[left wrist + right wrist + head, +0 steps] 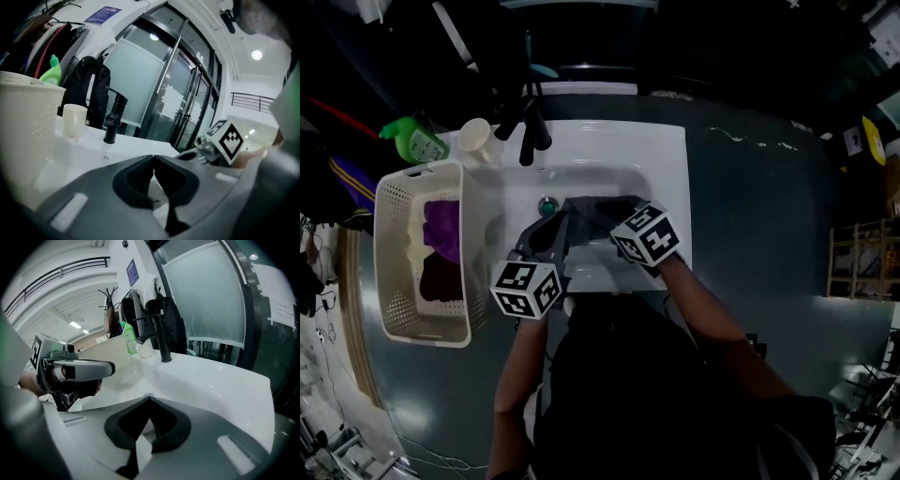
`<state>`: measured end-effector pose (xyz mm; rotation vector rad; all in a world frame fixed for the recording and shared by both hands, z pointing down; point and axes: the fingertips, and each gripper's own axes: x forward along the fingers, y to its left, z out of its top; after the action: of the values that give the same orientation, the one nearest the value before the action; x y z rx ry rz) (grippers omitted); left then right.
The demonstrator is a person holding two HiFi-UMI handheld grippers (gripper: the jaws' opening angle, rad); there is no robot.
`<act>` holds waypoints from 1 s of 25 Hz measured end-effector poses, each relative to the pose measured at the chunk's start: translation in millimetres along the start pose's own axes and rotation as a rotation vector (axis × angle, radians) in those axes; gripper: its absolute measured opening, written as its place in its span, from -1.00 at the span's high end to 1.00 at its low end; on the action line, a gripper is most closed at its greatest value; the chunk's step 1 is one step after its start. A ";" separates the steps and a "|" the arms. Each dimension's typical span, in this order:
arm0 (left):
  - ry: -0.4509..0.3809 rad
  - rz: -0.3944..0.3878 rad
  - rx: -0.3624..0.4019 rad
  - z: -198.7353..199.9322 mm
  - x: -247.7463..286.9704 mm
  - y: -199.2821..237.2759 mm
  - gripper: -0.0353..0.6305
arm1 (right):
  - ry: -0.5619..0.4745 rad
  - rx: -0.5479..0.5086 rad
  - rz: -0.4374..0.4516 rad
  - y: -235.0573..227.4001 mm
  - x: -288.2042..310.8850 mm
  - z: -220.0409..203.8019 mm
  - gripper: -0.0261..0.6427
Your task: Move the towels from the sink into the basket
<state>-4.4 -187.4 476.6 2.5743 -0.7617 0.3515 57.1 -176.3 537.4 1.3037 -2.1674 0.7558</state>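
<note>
My left gripper [551,217] and right gripper [577,204] hang side by side over the white sink [661,159], near its drain [547,206]. Both are shut, tips touching, with nothing between them; this shows in the left gripper view [153,157] and the right gripper view [149,397]. I see no towel in the part of the basin that shows; the grippers hide some of it. The perforated cream basket [389,281] stands left of the sink and holds a purple towel [442,230] and a pale one [420,239]. It appears also as the basket [28,117] and, in the right gripper view, the basket [110,355].
A black faucet [528,127] rises at the sink's back edge. Next to it stand a cream cup [476,139] and a green bottle [414,139]. The counter [750,234] runs on to the right of the sink. Glass doors [154,89] stand behind.
</note>
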 end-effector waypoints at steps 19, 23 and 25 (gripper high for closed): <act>0.064 0.071 -0.098 -39.8 23.1 45.5 0.87 | 0.187 -0.030 0.066 -7.1 53.1 -49.3 0.93; 0.072 0.074 -0.098 -39.4 30.4 52.7 0.87 | 0.201 -0.066 0.062 -11.1 63.4 -47.3 0.93; 0.074 0.068 -0.100 -38.8 34.7 54.9 0.87 | 0.214 -0.067 0.070 -12.1 68.3 -47.9 0.92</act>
<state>-11.6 -226.5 540.9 2.4329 -0.8202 0.4174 45.5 -191.0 619.6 1.0674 -2.0567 0.8038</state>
